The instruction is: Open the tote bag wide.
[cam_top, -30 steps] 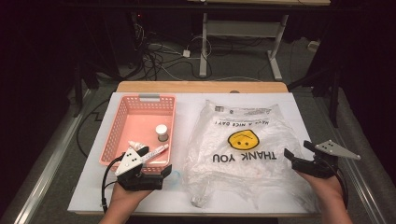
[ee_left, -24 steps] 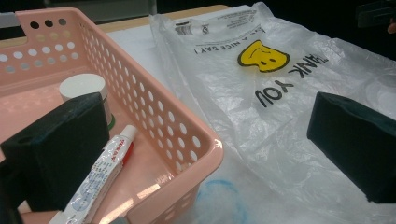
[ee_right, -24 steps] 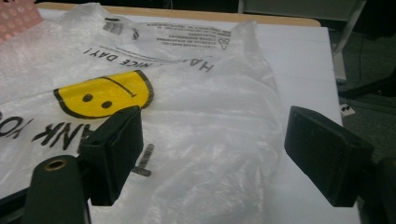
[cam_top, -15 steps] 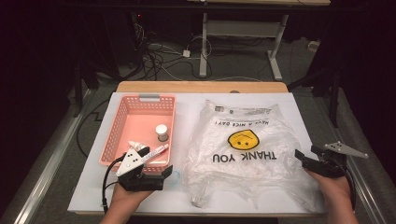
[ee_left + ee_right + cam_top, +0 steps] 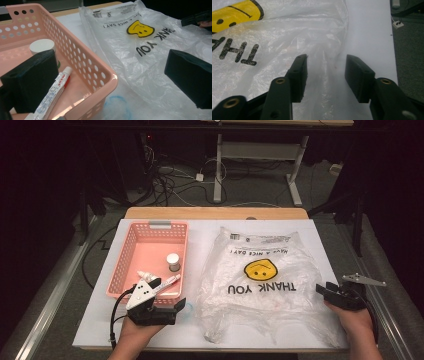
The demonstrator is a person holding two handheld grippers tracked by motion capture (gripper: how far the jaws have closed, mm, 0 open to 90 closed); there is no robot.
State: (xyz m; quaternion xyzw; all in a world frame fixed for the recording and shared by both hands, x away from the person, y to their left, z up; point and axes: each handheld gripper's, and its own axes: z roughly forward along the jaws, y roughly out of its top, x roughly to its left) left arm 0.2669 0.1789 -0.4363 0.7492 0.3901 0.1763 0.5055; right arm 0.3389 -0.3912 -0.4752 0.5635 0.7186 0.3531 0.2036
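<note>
Item: plastic bag [image 5: 260,285], clear, printed with a yellow smiley and "THANK YOU". Lies flat on the white counter [image 5: 320,245], right of the pink basket [image 5: 150,227].

Item: my right gripper [image 5: 325,75], at the bag's near right edge. Jaws parted to a middling gap, astride a raised fold of film, holding nothing.

Item: my left gripper [image 5: 172,310], at the basket's near right corner. Jaws wide, empty.

Basket contents: white-capped jar [image 5: 173,261], tube [image 5: 53,93], small dropper bottle [image 5: 145,275].

Step in hand, as I judge it: the approach to the bag's edge, ahead of any grasp.

Next move calls for: right jaws closing on the fold and lifting to open the mouth; thin film may slip.
</note>
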